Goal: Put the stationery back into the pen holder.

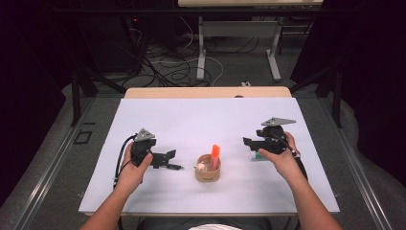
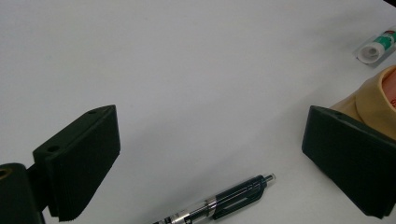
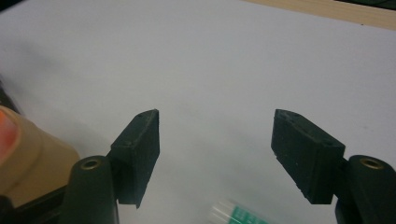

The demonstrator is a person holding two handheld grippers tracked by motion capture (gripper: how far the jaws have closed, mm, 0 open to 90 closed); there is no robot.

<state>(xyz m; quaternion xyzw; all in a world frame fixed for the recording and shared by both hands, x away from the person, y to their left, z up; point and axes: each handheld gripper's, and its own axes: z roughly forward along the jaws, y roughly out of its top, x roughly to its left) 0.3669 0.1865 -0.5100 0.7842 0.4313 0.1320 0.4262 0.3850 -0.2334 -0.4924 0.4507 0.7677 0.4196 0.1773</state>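
A black pen [image 1: 174, 166] lies on the white table [image 1: 201, 120], just right of my left gripper [image 1: 165, 158]. In the left gripper view the pen [image 2: 224, 198] lies low between the wide-open jaws of that gripper [image 2: 210, 135], touching neither. My right gripper [image 1: 249, 143] hovers over a green-and-white tube [image 1: 260, 155]. Its jaws [image 3: 217, 121] stand open with bare table between them, and the tube's white cap [image 3: 236, 213] peeks in at the bottom edge. Between the hands stands a tan cup [image 1: 208, 171] holding an orange marker [image 1: 215, 155].
A small pale object [image 1: 201, 166] also sits in the cup. The cup's wall shows at the right of the left gripper view [image 2: 369, 100] and at the left of the right gripper view [image 3: 32, 154]. The table's wooden far edge [image 1: 206, 92] lies beyond the white sheet.
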